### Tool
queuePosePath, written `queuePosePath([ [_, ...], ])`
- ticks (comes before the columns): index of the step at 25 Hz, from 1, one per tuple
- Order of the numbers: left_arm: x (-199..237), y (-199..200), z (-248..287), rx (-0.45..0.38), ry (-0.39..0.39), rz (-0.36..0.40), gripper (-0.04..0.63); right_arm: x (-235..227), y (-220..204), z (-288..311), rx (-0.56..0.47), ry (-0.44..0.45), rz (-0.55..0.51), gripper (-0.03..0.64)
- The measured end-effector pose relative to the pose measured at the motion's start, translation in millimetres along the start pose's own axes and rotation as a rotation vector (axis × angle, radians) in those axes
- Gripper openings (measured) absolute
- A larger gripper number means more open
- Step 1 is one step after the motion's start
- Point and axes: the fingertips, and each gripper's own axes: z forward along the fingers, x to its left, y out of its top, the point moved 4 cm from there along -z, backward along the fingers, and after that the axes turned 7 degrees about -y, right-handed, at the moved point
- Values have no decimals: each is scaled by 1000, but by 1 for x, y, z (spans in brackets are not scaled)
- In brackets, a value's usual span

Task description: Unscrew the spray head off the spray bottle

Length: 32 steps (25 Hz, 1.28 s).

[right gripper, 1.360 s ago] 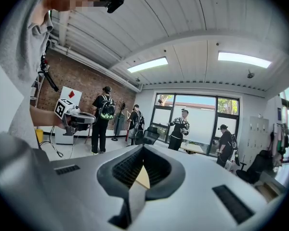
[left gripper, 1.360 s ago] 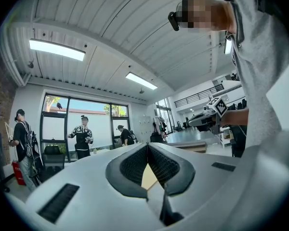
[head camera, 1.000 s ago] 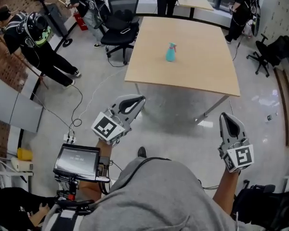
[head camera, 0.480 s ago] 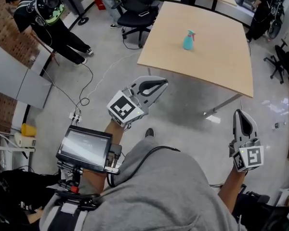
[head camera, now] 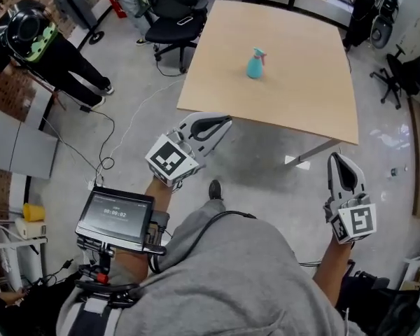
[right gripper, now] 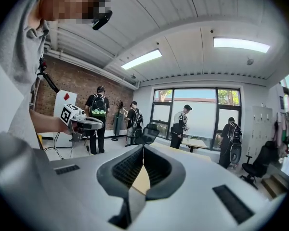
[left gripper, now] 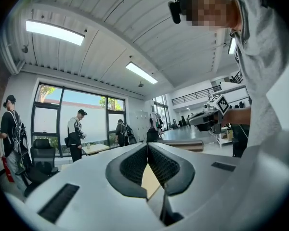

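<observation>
You hold both tongs above the floor, short of the table [head camera: 304, 82]. Your left tongs [head camera: 225, 122] are pressed together with nothing between them, and so are your right tongs [head camera: 337, 158]. The bottle [head camera: 254, 66] stands upright near the middle of the table, its spray head [head camera: 259, 52] on, well apart from both tongs.

Pale wooden desk [head camera: 301, 82] ahead of both jaws, black office chair [head camera: 176, 21] beyond the left jaws, small screen [head camera: 115, 219] behind them
</observation>
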Motion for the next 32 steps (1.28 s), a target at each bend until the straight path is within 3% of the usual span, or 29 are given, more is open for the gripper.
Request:
queuePosePath([
  [8, 132, -35, 36, -2, -40, -53, 5, -21, 23, 124, 6, -46, -6, 5],
  [12, 181, -58, 48, 22, -42, -105, 5, -20, 21, 174, 50, -26, 9, 5],
  [21, 242, -79, 103, 40, -22, -158, 5, -71, 19, 255, 86, 28, 24, 5],
  [32, 283, -87, 206, 54, 93, -178, 5, -154, 10, 346, 67, 245, 38, 5],
])
